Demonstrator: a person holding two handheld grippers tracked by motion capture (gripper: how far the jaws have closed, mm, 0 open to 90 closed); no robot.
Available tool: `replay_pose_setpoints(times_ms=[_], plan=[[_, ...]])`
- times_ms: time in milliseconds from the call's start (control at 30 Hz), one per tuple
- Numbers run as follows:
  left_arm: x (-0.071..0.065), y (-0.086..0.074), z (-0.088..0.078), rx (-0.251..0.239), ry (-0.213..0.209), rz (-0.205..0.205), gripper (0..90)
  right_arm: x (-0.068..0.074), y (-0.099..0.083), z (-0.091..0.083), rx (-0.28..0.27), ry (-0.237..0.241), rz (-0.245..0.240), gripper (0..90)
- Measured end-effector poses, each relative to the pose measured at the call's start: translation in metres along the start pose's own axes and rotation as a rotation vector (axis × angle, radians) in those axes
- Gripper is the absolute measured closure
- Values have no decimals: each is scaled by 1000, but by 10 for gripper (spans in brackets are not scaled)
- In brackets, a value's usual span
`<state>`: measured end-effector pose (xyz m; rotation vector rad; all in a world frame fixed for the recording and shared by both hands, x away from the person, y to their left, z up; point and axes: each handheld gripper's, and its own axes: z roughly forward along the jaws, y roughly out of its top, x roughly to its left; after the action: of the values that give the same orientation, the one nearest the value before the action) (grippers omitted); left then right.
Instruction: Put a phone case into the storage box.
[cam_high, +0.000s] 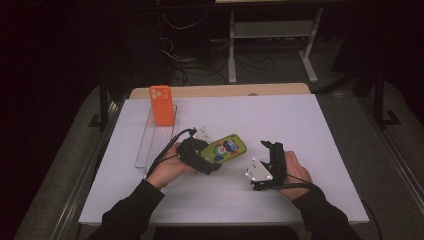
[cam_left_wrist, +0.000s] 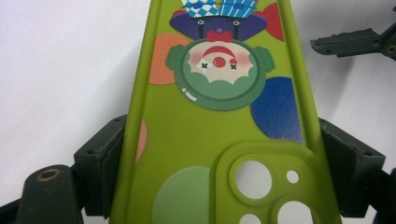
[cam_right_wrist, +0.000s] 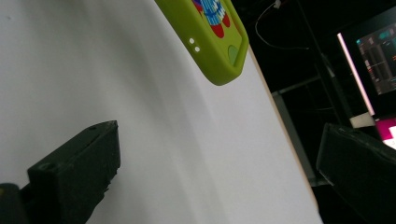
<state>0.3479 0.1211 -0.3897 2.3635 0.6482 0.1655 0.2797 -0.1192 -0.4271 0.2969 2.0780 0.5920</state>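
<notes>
White table (cam_high: 300, 125) with a pale wooden strip along the far edge. Lying on it toward the left, a clear wire rack (cam_high: 152, 142), long side running front to back, with an orange phone case (cam_high: 162, 105) standing upright at its far end. Near the middle, a green phone case (cam_high: 227, 148) printed with a clown, its far end close over the white surface.

Setting: lab or recording workspace, dim. White work surface (cam_high: 280, 125) on wooden-edged table, centre of high view. Dark floor behind, top centre: loose tangled cables (cam_high: 200, 65). White metal stand with shelf (cam_high: 272, 30), top right of centre. Lit computer monitor (cam_right_wrist: 373, 60), upper right of right gripper view, showing software panels. No domestic furnishing; bare equipment surroundings.
</notes>
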Motion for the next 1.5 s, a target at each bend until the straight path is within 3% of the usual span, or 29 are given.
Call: replay_pose_setpoints(times_ms=[100, 167, 233, 333, 500, 533, 600, 767, 833, 900, 967, 1200, 1267, 1500], plan=[[1, 0, -1, 13, -3, 10, 156, 1, 1, 0, -7, -16, -33, 0], [0, 0, 0, -5, -3, -9, 156, 1, 1, 0, -10, -38, -62, 0], [2, 0, -1, 9, -3, 8, 156, 1, 1, 0, -1, -53, -109, 0], [2, 0, -1, 8, -2, 8, 156, 4, 2, 0, -3, -72, -129, 0], [3, 0, -2, 19, -7, 15, 156, 6, 4, -1, 4, -127, -248, 0], [3, 0, -2, 17, -8, 13, 156, 6, 4, 0, -3, -146, -294, 0], [3, 0, -2, 10, -7, 9, 156, 9, 5, 0, 1, -154, -325, 0], [3, 0, -2, 10, -7, 10, 156, 13, 7, 0, 0, -167, -357, 0], [2, 1, -1, -9, -10, -18, 156, 13, 8, 0, -20, -183, -379, 0], [3, 2, -3, 19, -13, 21, 156, 14, 10, 0, -26, -203, -381, 0], [0, 4, -3, -1, -15, 5, 156, 17, 13, 1, -41, -210, -389, 1], [-2, 7, -3, -12, -23, 4, 156, 22, 23, 5, -87, -247, -440, 83], [-1, 7, -4, 1, -24, 17, 155, 24, 25, 8, -106, -267, -426, 108], [-1, 7, -4, 4, -30, 25, 156, 29, 35, 14, -117, -263, -468, 272]])
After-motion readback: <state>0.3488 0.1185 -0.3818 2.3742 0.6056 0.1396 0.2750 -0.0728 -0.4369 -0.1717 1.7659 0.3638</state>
